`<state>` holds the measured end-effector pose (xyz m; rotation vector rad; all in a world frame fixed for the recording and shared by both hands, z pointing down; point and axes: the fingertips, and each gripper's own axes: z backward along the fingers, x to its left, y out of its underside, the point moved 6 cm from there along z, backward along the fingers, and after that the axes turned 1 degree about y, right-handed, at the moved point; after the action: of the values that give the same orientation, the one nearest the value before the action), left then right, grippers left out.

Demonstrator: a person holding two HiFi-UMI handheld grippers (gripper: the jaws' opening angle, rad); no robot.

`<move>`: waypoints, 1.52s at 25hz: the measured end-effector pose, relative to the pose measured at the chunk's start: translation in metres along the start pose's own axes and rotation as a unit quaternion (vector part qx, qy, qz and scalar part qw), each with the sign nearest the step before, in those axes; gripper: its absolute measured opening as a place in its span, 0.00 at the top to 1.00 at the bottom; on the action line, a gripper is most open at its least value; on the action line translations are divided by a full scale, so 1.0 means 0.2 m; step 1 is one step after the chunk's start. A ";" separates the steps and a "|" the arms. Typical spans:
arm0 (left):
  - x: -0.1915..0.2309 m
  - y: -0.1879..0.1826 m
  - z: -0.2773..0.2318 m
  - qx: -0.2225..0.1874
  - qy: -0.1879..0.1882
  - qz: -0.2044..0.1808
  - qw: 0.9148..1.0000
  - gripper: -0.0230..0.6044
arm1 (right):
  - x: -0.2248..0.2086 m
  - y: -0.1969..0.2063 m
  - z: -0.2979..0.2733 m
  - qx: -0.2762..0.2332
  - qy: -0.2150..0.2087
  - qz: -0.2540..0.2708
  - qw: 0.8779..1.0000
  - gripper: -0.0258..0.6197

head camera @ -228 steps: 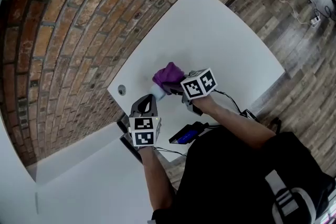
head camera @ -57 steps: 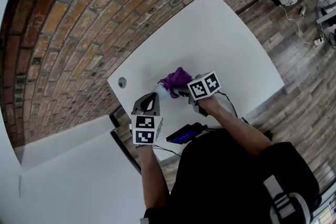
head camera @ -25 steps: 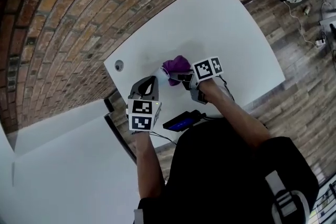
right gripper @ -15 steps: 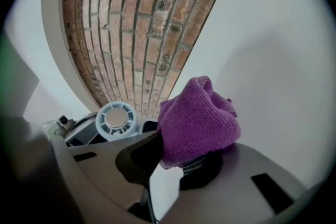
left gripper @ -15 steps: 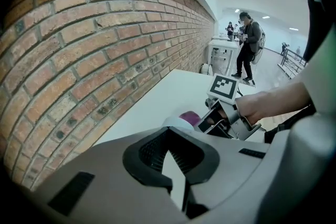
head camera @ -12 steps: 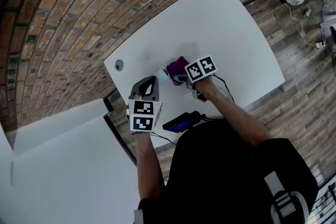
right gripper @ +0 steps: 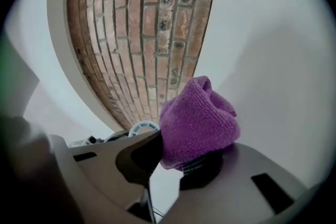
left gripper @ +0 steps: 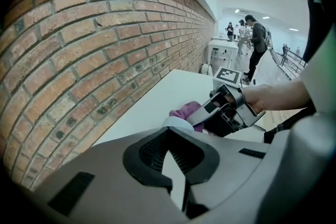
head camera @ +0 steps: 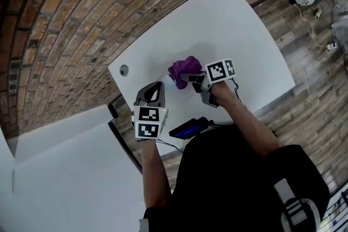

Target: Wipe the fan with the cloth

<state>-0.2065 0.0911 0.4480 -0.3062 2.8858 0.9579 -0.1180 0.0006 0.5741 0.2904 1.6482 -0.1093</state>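
The right hand point(head camera: 222, 91) reaches in level, its tongs point(head camera: 189, 80) grasping the bunched purple terry cloth point(head camera: 184, 68) just beside the small round white fan point(head camera: 167, 80) above the white tabletop point(head camera: 234, 24). The left tongs point(head camera: 155, 94) slant downward, clenched, tips by the fan. Only the left gripper view shows distant people point(left gripper: 254, 39).

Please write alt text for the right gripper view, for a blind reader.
The right gripper grips a purple cloth. A white fan shows at the cloth's left, before a brick wall and a white table.
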 end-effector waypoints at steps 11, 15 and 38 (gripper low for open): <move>0.00 0.00 0.00 0.000 0.002 0.001 1.000 0.96 | -0.11 -0.02 -0.17 0.064 0.028 0.000 0.998 0.86; 0.00 0.00 0.00 -0.001 0.000 0.002 1.000 0.96 | -0.19 -0.02 -0.21 0.118 0.145 0.091 0.978 0.86; 0.00 0.00 -0.01 -0.006 -0.001 0.004 1.000 0.96 | -0.17 -0.06 -0.23 0.163 0.270 0.289 0.904 0.86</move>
<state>-0.2061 0.0891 0.4501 -0.2949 2.8823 0.9758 -0.1628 -0.0045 0.6115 1.1375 2.0143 0.1637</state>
